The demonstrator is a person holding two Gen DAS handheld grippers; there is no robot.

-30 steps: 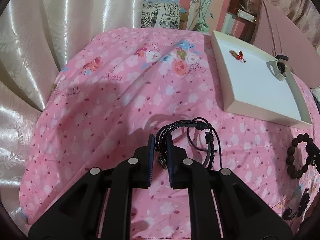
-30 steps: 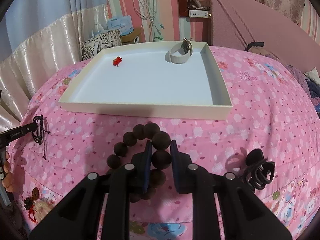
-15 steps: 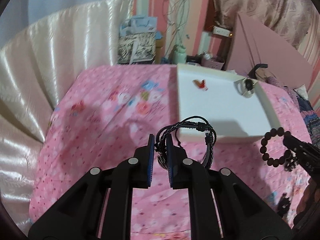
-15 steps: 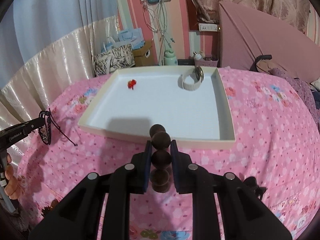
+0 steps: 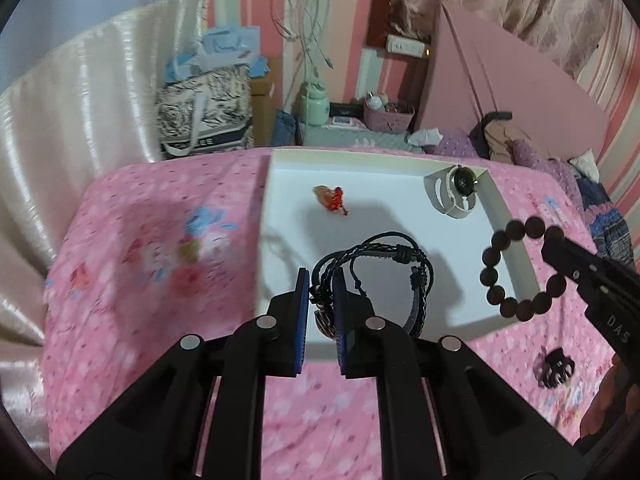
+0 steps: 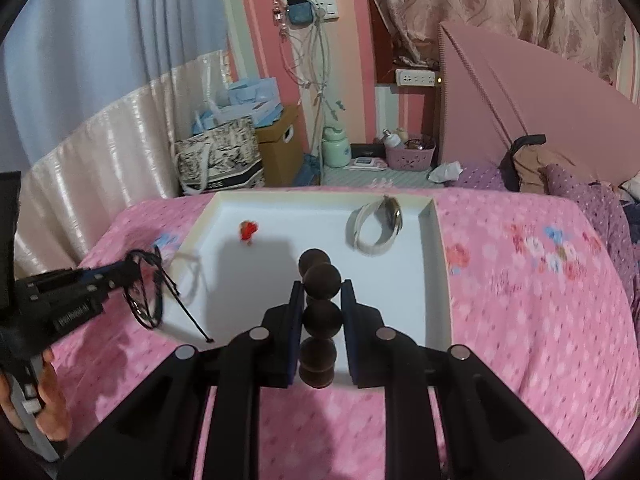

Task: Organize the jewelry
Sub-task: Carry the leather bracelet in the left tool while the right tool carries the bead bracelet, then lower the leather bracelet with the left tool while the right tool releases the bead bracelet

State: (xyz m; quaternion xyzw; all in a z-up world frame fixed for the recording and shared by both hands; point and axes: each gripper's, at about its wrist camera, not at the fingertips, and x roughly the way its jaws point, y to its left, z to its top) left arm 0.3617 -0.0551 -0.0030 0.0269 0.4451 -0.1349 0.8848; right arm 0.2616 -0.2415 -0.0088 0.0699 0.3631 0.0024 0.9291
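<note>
Left gripper (image 5: 320,280) clamped on black cord bracelet (image 5: 384,264), right gripper (image 6: 320,296) on bead bracelet (image 6: 320,300); lower over white tray (image 5: 516,256) floor, release apart from watch (image 5: 456,194).

left gripper (image 5: 321,292): matte black plastic arms, blue finger pads (image 5: 303,312), round silver screw heads at the joints. right gripper (image 6: 321,300): same build. white lettering on both housings, illegible. bare skin of left hand (image 6: 50,400) on handle.
</note>
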